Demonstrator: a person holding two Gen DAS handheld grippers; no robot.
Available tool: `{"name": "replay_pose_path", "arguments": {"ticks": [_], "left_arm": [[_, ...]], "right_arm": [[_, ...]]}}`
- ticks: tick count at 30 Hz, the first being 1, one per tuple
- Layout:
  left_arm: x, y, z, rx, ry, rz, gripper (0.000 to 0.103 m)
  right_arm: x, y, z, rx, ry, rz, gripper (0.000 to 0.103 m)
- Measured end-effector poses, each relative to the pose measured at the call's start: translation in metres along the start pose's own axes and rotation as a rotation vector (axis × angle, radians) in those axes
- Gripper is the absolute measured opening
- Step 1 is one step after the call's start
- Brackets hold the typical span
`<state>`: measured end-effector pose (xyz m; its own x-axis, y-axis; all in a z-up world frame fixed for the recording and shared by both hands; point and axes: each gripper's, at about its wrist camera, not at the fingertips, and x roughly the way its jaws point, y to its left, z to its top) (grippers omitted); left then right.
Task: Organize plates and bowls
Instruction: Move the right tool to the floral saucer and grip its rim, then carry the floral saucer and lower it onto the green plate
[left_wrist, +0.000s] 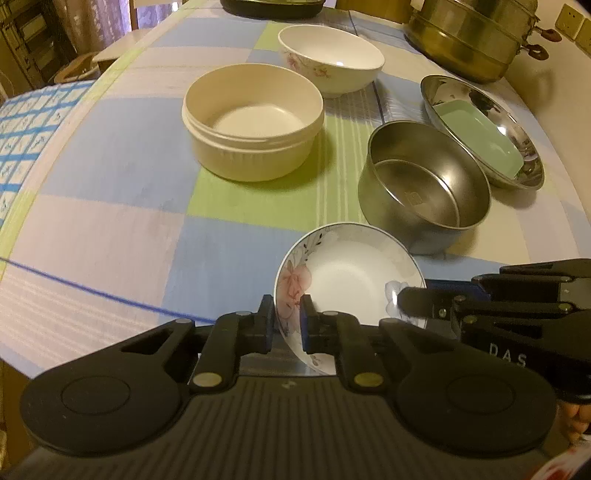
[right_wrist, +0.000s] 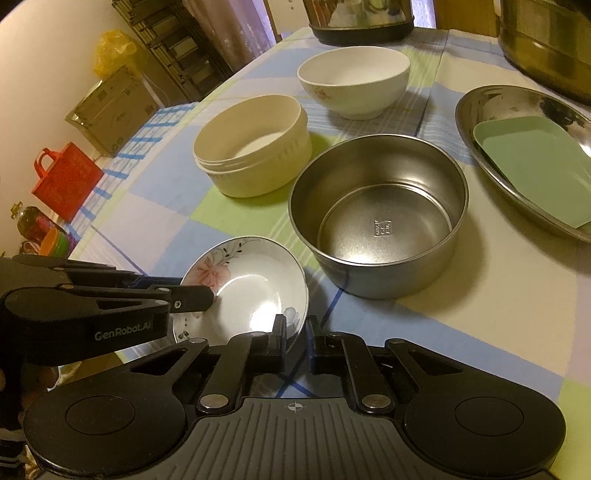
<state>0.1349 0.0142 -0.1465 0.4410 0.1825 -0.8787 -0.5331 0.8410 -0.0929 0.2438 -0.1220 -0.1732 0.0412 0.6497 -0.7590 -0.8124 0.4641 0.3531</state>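
Observation:
A small white dish with a pink flower (left_wrist: 343, 280) (right_wrist: 247, 284) is held above the checked tablecloth by both grippers. My left gripper (left_wrist: 287, 321) is shut on its left rim and shows in the right wrist view (right_wrist: 192, 295). My right gripper (right_wrist: 297, 339) is shut on its right rim and shows in the left wrist view (left_wrist: 410, 302). A steel bowl (left_wrist: 424, 184) (right_wrist: 380, 210) stands just beyond the dish. A cream plastic bowl (left_wrist: 253, 118) (right_wrist: 253, 147) and a white floral bowl (left_wrist: 330, 59) (right_wrist: 354, 79) stand farther back.
A steel plate (left_wrist: 517, 122) (right_wrist: 476, 114) holding a green square dish (left_wrist: 480, 136) (right_wrist: 535, 170) lies at the right. A large brass steamer pot (left_wrist: 472, 37) stands at the back right. A dark appliance (right_wrist: 362, 18) stands at the far edge. A red basket (right_wrist: 66, 181) sits off the table's left.

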Motion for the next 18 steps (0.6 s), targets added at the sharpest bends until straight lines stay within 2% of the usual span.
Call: {"name": "replay_pose_path", "arguments": {"ticks": [10, 18], "left_arm": [[-0.017, -0.021, -0.009, 0.030, 0.004, -0.050, 0.009], [-0.019, -0.076, -0.007, 0.175, 0.004, -0.153, 0.009]], "right_arm": [[-0.022, -0.010, -0.009, 0.019, 0.012, -0.015, 0.007], [-0.064, -0.045, -0.032, 0.128, -0.012, -0.080, 0.007]]}}
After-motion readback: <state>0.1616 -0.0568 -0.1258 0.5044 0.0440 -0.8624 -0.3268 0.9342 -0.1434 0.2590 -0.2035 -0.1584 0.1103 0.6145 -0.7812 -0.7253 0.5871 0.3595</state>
